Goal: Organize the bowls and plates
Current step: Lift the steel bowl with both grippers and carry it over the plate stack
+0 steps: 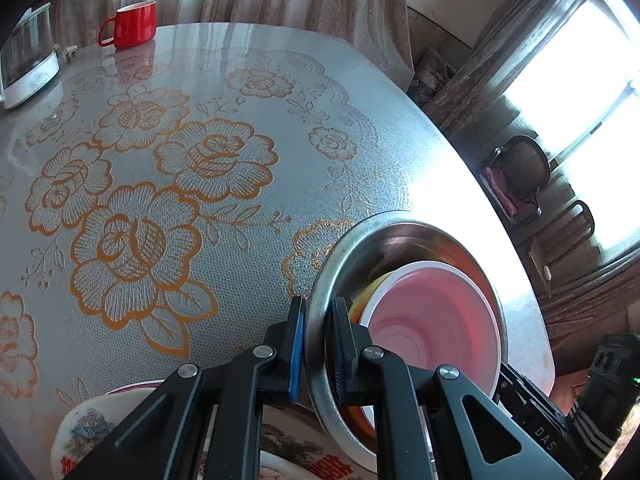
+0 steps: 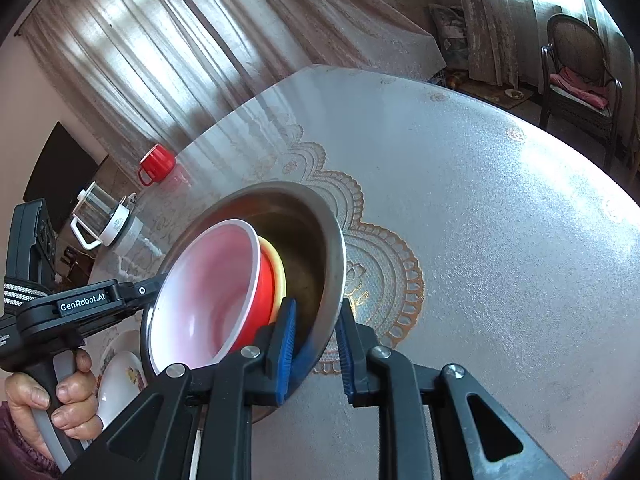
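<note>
Above the floral-clothed table (image 1: 168, 152), the left gripper (image 1: 318, 348) and right gripper (image 2: 316, 354) are both clamping the steel bowl's (image 2: 328, 240) rim, red bowl (image 2: 262, 292) and yellow bowl (image 2: 277, 276) already nested inside; printed plates (image 1: 86, 432) are apparently awaiting stacking.

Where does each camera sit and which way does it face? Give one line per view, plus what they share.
Left wrist: on the left gripper, looking down across the floral-clothed table; its black fingers clamp the round steel bowl by its rim.
Right wrist: on the right gripper, facing the bowl's opposite rim; its own fingers and the person's left hand show.
Shared: that bowl, the pink-lined red plastic bowl nested inside, red mug, glass kettle.
</note>
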### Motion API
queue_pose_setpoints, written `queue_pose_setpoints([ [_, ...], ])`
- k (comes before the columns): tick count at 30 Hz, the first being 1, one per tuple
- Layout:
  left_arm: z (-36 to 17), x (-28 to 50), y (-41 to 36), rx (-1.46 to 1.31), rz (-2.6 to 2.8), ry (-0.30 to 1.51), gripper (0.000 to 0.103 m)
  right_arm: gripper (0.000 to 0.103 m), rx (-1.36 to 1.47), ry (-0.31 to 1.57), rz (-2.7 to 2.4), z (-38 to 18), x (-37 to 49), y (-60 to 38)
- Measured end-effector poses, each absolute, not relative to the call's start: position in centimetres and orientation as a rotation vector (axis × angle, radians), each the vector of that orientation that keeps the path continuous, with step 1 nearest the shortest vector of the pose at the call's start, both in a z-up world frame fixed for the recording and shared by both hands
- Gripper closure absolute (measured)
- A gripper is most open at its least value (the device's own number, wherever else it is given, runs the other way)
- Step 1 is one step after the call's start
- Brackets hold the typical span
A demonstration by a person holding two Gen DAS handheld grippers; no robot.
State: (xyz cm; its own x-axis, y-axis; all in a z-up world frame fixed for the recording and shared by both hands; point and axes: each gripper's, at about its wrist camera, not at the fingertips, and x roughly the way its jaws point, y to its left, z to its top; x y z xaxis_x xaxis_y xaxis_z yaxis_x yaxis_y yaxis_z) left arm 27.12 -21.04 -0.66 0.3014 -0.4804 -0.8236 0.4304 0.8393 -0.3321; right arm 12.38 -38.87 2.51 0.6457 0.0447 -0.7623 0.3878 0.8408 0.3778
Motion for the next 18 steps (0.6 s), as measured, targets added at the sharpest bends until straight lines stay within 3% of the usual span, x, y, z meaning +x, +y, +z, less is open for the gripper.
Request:
queue_pose_setpoints([
  [18,-0.9,24.7,-20.8,-0.084,-0.655,1.113,0.095,0.088,0.627,0.848,-0.213,1.9,11.2,-39.5],
])
